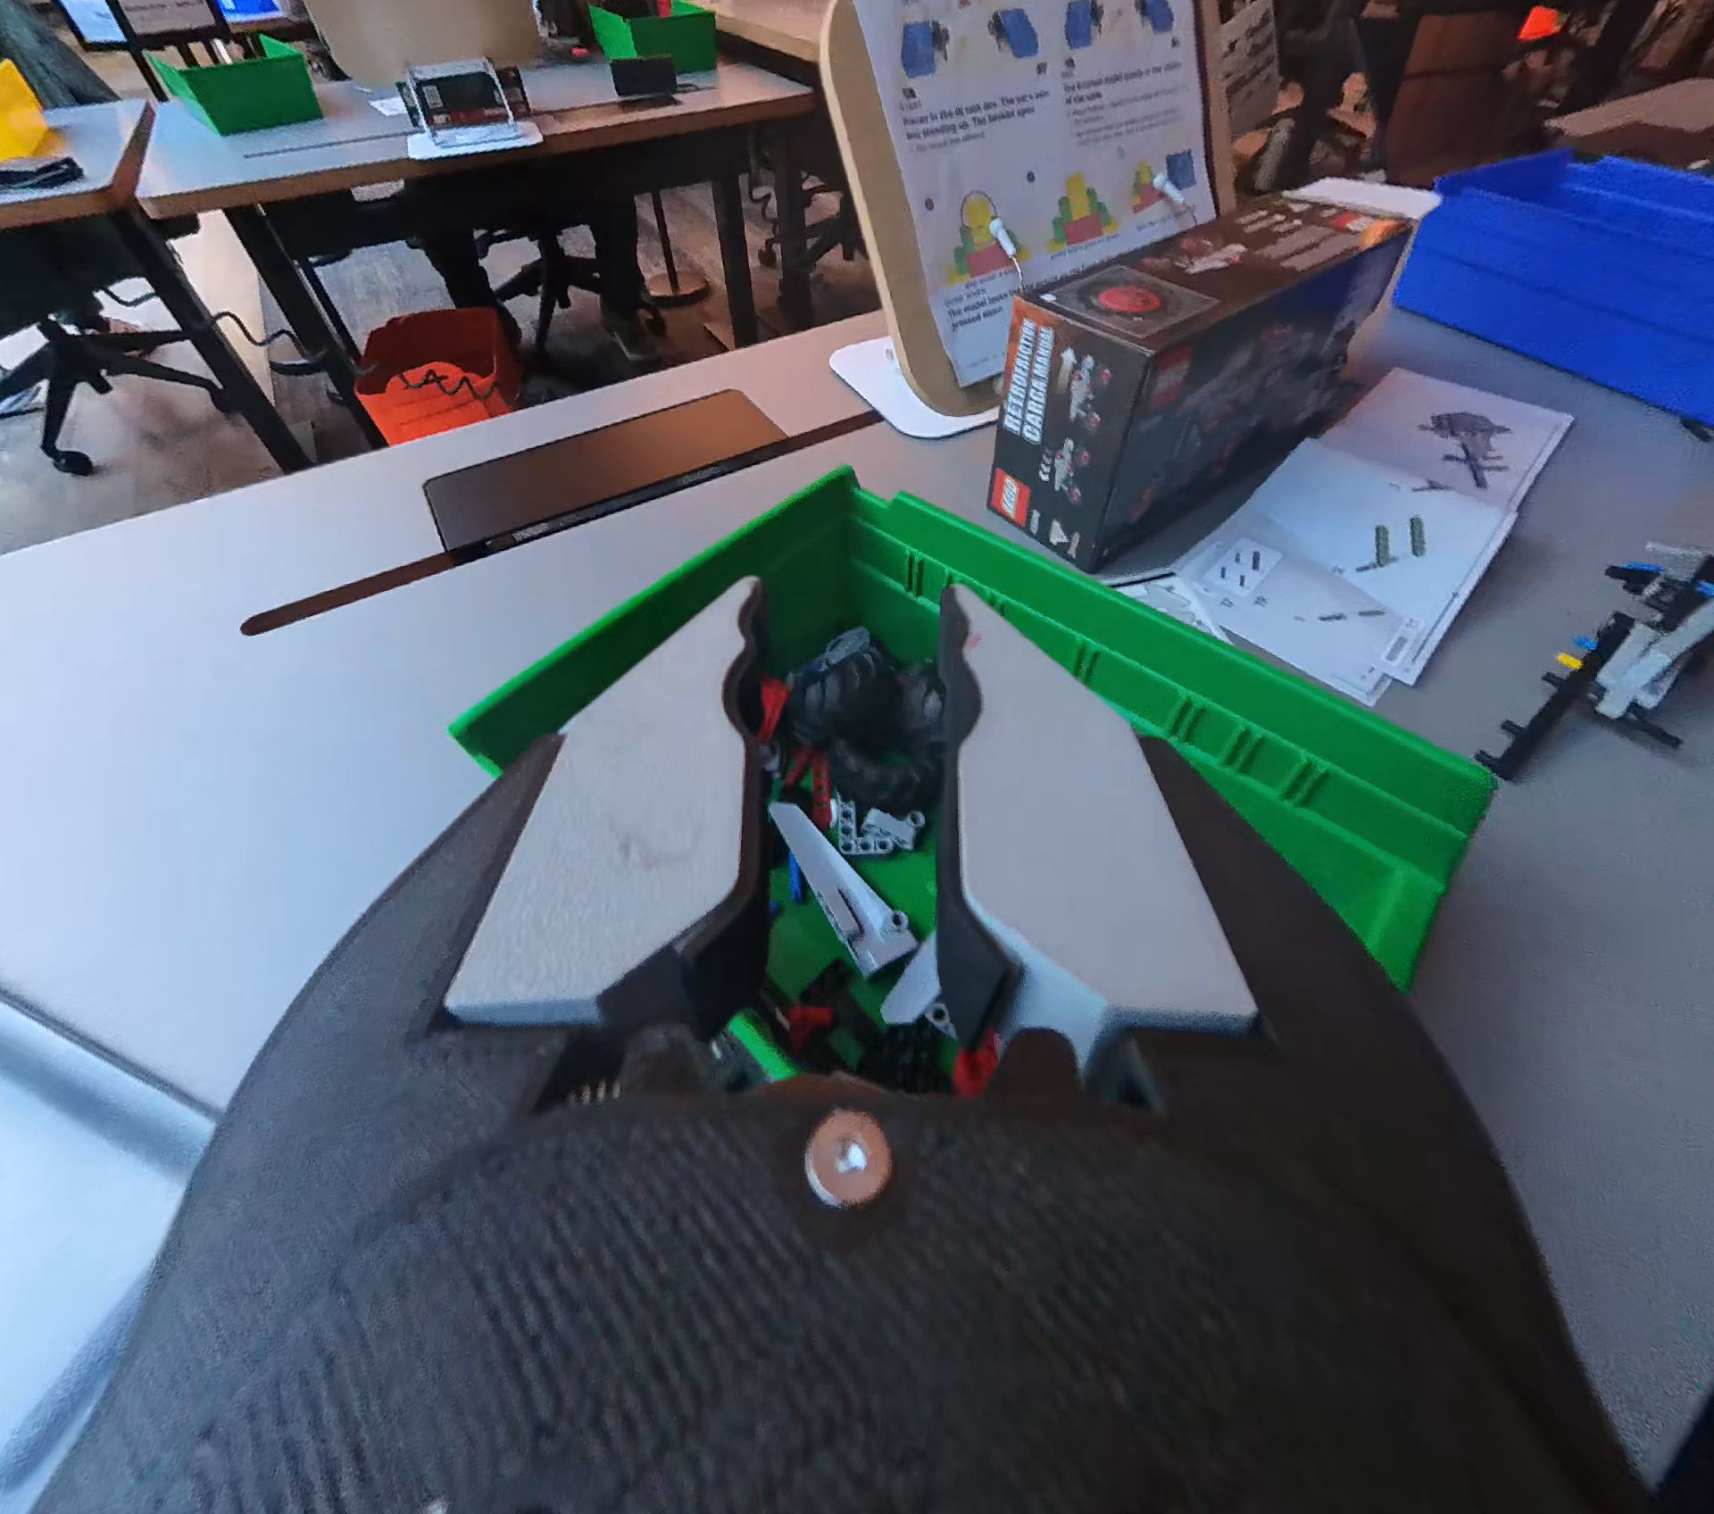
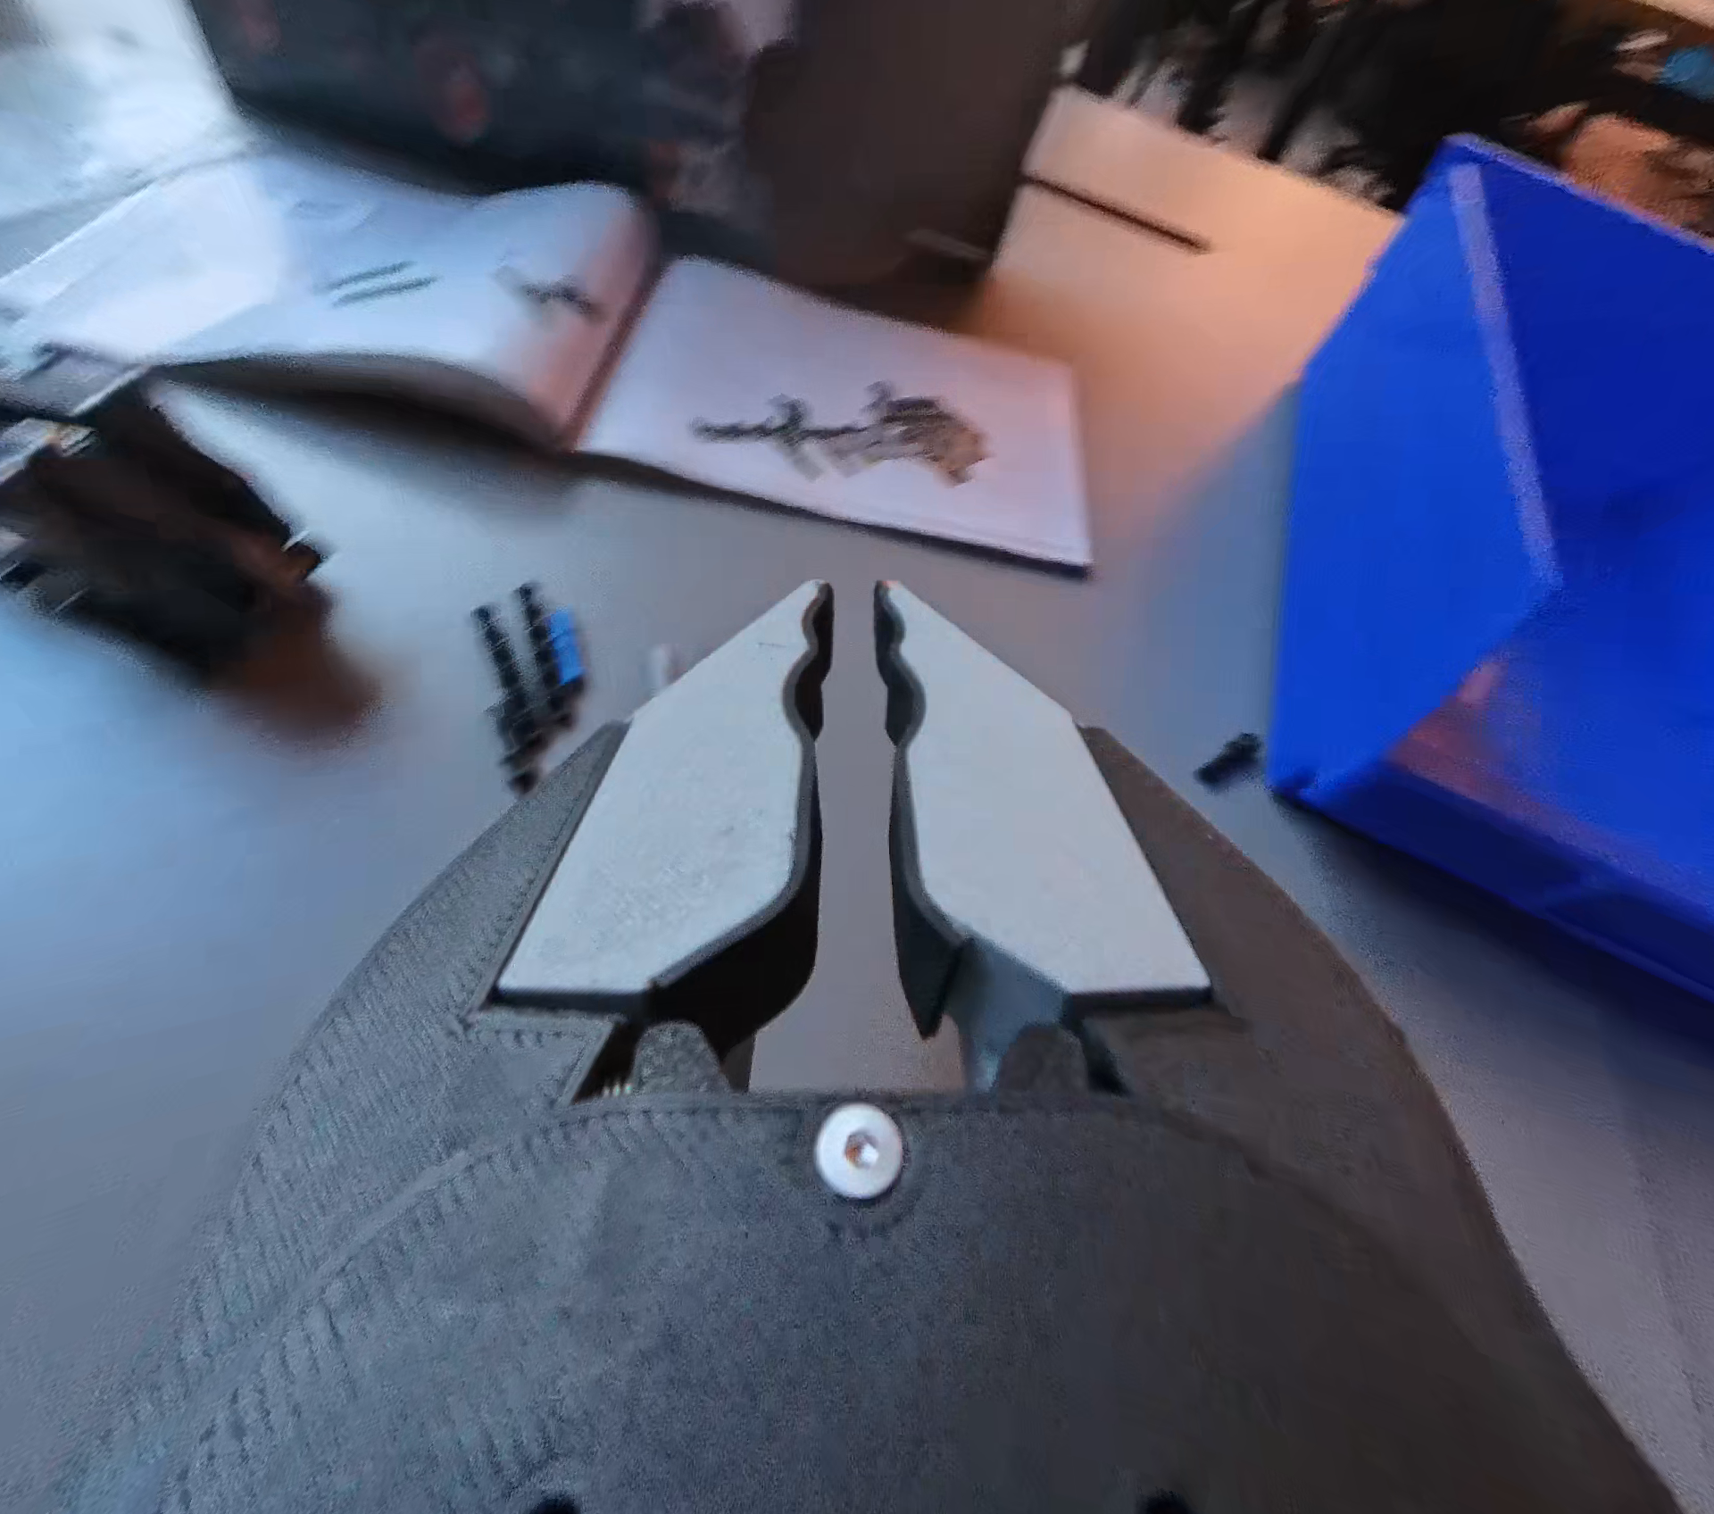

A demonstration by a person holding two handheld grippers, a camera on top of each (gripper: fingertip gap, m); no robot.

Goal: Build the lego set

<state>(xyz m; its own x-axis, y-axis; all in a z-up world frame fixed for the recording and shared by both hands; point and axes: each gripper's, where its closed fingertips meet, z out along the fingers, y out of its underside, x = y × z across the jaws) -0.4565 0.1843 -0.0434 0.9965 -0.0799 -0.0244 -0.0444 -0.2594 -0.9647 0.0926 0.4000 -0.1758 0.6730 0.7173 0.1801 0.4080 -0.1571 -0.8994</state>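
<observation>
My left gripper (image 1: 851, 607) is open and empty, held above a green bin (image 1: 1206, 718) of loose lego parts. Between its fingers I see black tyres (image 1: 863, 718), a white wedge panel (image 1: 849, 894) and small red and grey pieces. A partly built black, white and blue model (image 1: 1632, 653) lies on the table to the right. My right gripper (image 2: 853, 598) hangs low over the table with its jaws nearly together, a narrow gap between the tips and nothing in it. A small black and blue beam assembly (image 2: 533, 672) lies just left of it. The right view is blurred.
The open instruction booklet (image 1: 1373, 542) (image 2: 835, 412) lies beside the dark lego box (image 1: 1196, 375). A blue bin (image 1: 1577, 264) (image 2: 1502, 542) stands at the right. A small black pin (image 2: 1226, 755) lies by it. A paper sheet on a stand (image 1: 1020, 78) rises behind the green bin. Tip to tip, the grippers are about 60 cm apart.
</observation>
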